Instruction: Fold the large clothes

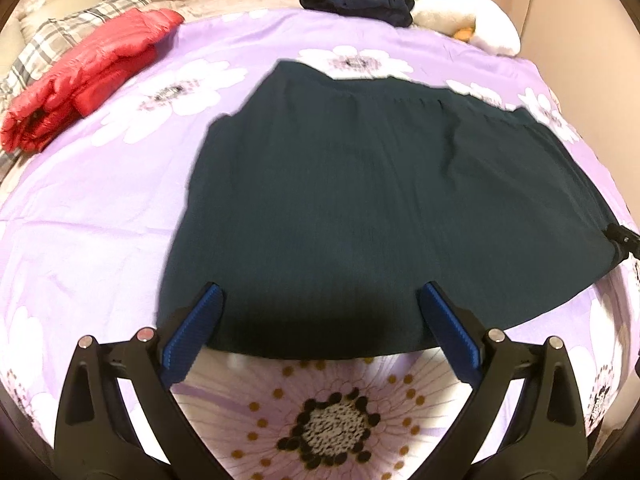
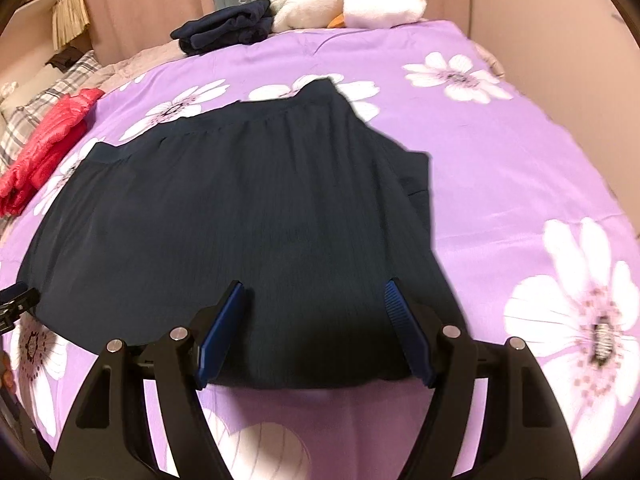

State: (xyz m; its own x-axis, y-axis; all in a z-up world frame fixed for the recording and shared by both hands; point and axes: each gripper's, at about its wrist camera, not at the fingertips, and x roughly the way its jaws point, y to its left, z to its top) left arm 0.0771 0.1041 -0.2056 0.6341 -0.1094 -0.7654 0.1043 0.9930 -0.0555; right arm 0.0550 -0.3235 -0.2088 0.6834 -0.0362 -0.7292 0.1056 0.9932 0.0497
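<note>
A dark teal pleated garment (image 1: 380, 200) lies spread flat on the purple flowered bedspread (image 1: 100, 208), its waistband at the far side. My left gripper (image 1: 320, 300) is open, its blue pads straddling the garment's near hem at its left part. In the right wrist view the garment (image 2: 248, 208) fills the middle, and my right gripper (image 2: 314, 296) is open over the near hem at its right part. The right gripper's tip shows at the left view's right edge (image 1: 622, 238); the left gripper's tip shows at the right view's left edge (image 2: 14, 304).
A folded red puffer jacket (image 1: 84, 84) lies at the far left by plaid pillows (image 1: 60, 36). A folded navy garment (image 1: 356, 2) and a white plush toy (image 1: 464, 12) sit at the bed's far end. Beige curtains (image 2: 540, 20) hang behind the bed.
</note>
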